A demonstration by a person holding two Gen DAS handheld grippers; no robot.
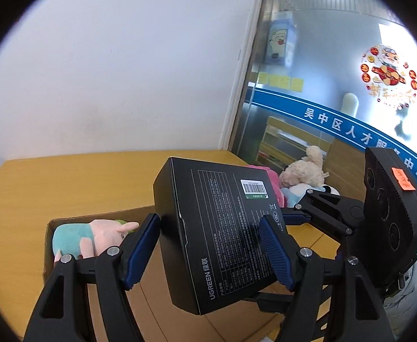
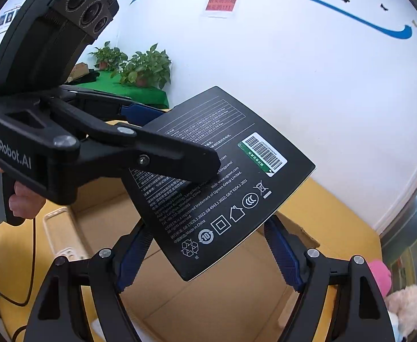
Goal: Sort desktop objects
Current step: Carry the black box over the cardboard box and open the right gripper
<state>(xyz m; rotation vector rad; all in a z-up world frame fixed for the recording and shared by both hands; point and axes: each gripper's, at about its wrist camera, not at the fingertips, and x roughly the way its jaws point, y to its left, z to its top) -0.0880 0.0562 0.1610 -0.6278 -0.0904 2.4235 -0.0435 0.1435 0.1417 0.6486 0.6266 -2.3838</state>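
A black UGREEN box [image 1: 222, 228], printed side towards me with a barcode label, hangs tilted in the air above the yellow desk [image 1: 65, 182]. My left gripper [image 1: 208, 228] is shut on it, blue pads [image 1: 142, 245] pressing its two sides. My right gripper [image 1: 291, 216] comes in from the right and clamps the same box's far part. In the right wrist view the black UGREEN box [image 2: 231, 188] sits between the right gripper [image 2: 207, 228] pads, and the left gripper [image 2: 177, 139] bites it from the left, with a hand on its grip.
An open cardboard box [image 1: 100, 215] below holds a pink pig plush [image 1: 94, 236] in a teal dress. Cream and pink plush toys [image 1: 308, 168] lie at the desk's right end. A clear phone case [image 2: 60, 233] and a cable lie left of the cardboard box [image 2: 208, 307]. Potted plants [image 2: 145, 68] stand far back.
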